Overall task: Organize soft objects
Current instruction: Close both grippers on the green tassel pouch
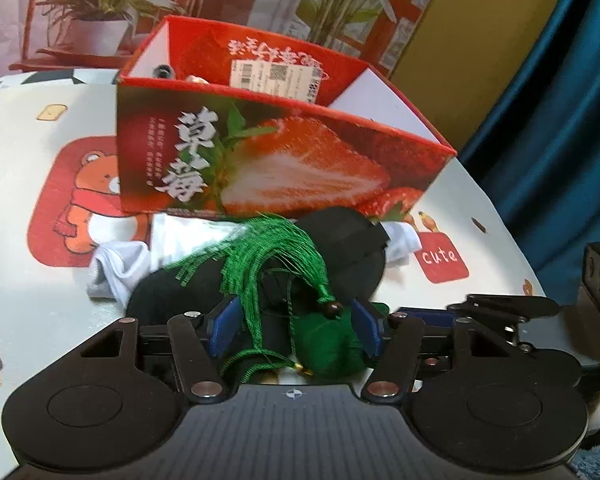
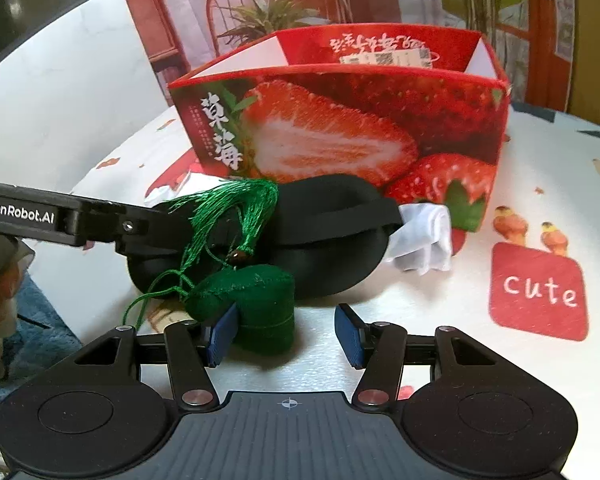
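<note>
Two grippers reach in low over the table [image 2: 440, 320], both pointed toward the strawberry box [image 1: 260, 160] that stands open-topped at the back. The left gripper [image 1: 296, 330] sits level just above the tabletop with its blue pads [image 1: 224, 328] spread wide; the green stuffed sachet [image 1: 332, 344] lies between them, near the right-hand pad, and its green tassel [image 1: 260, 264] fans up and over the gap. I cannot tell whether either pad actually touches the sachet. In the right wrist view this same tool shows as a black arm coming in from the left edge, ending beside the black eye mask [image 2: 332, 232].

The right gripper [image 2: 286, 334] is also held flat and low, fingers wide apart, with nothing pinched. Its left-hand pad [image 2: 222, 334] is just beside or against the sachet [image 2: 256, 304]; the other pad stands over bare table.

The sachet rests on the table in front of the eye mask, its tassel [image 2: 236, 208] draped over the mask's left end. A white sock [image 2: 424, 236] lies at the mask's right end, by the box's front face. Another white sock [image 1: 120, 272] lies to the left in the left wrist view.
</note>
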{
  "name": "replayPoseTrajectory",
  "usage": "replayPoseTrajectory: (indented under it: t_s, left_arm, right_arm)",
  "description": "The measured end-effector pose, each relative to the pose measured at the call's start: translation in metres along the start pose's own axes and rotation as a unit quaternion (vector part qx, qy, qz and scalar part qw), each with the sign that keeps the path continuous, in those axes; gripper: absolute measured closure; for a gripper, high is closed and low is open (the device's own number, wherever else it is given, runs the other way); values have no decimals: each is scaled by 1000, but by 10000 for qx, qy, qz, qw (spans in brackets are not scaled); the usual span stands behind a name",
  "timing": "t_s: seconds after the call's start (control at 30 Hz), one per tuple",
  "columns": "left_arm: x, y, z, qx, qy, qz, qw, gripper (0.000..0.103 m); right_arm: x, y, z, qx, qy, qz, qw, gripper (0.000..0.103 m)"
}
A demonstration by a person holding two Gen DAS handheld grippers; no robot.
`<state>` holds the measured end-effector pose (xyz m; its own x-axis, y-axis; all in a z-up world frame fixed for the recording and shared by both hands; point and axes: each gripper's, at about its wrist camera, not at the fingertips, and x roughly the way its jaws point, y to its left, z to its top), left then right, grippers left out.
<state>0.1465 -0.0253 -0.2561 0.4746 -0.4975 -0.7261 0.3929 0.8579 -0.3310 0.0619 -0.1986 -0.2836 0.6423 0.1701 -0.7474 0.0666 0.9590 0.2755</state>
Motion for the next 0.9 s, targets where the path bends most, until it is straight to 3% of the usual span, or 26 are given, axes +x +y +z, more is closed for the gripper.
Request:
replayPoseTrajectory:
  t_s: [0.23, 0.4, 0.63, 0.9]
  left_arm:
    - [14, 3, -9, -184, 307, -285, 9990, 57]
    - [22, 6, -11, -330, 479, -363, 9976, 57]
    - [28, 16, -14, -677, 551, -516, 9948, 57]
    - [29, 17, -14, -695, 518, -575, 9946, 61]
  right_arm:
    - [6, 4, -3, 20, -43, 272, 9996, 55]
    - [3, 5, -2, -58, -165, 314, 9994, 76]
    - [5, 5, -3, -43, -151, 338, 9993, 72]
    - [5, 8, -3, -173, -113, 271, 9994, 71]
